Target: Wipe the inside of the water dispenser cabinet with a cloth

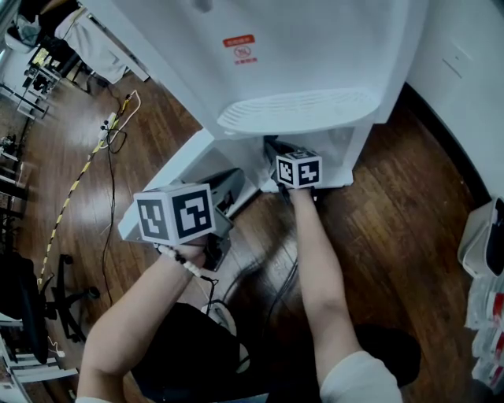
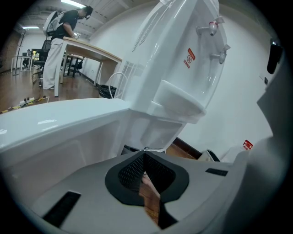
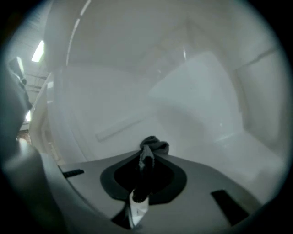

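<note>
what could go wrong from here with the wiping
1. Only a small tuft of cloth sticks out past the right gripper, so its bare tips could scrape the cabinet wall, or the cloth could slip out.
2. The left gripper is shut on nothing beside the open door; unheld, the door may swing onto the right arm.

"What's underfoot here?"
"Glossy dark wood floor (image 1: pixel 409 212), with a power strip (image 1: pixel 107 126) and cables trailing across it. The white wall (image 1: pixel 465 47) has a dark skirting board (image 1: pixel 453 146)."
"Any furniture?"
"A black office chair (image 1: pixel 39 307) and a long wooden desk (image 2: pixel 91 51) with a person (image 2: pixel 57 41) standing at it. Strip lights (image 2: pixel 75 3) run overhead."
</note>
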